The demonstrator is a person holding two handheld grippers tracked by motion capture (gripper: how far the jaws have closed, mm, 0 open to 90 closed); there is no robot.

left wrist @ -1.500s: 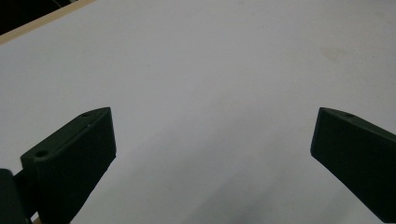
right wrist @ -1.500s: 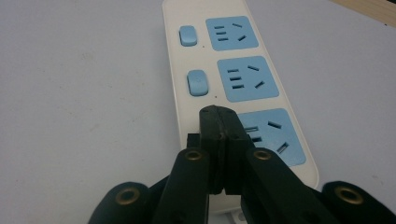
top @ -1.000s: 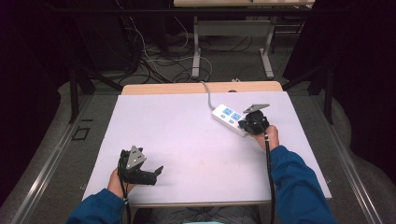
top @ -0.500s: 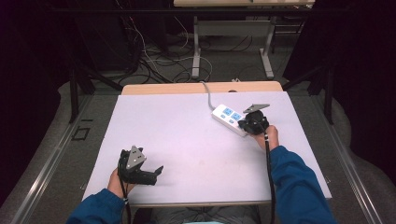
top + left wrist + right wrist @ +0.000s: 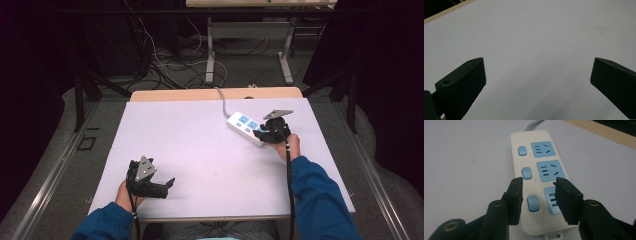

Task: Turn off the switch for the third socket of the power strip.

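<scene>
Fingers of the person's left hand are wrapping around the left gripper (image 5: 169,183), which is resting low at the near left part of the white table (image 5: 200,145), well apart from everything else. Its jaws are standing wide open, and in the left gripper view (image 5: 537,75) nothing but bare tabletop is lying between them.

Farther right, a white power strip (image 5: 246,128) is lying flat on the table toward the far right, its grey cord (image 5: 222,101) running off toward the far edge. In the right gripper view the strip (image 5: 541,177) is showing three blue sockets in a row, each with a blue switch beside it.

At the right, the right gripper (image 5: 258,133) is hovering over the near end of the strip. Its jaws are standing partly open and gripping nothing, seen in the right gripper view (image 5: 539,183). Between them are lying the nearest switch (image 5: 533,203) and the inner edge of the nearest socket (image 5: 552,200); whether the tips are touching the strip cannot be told.
</scene>
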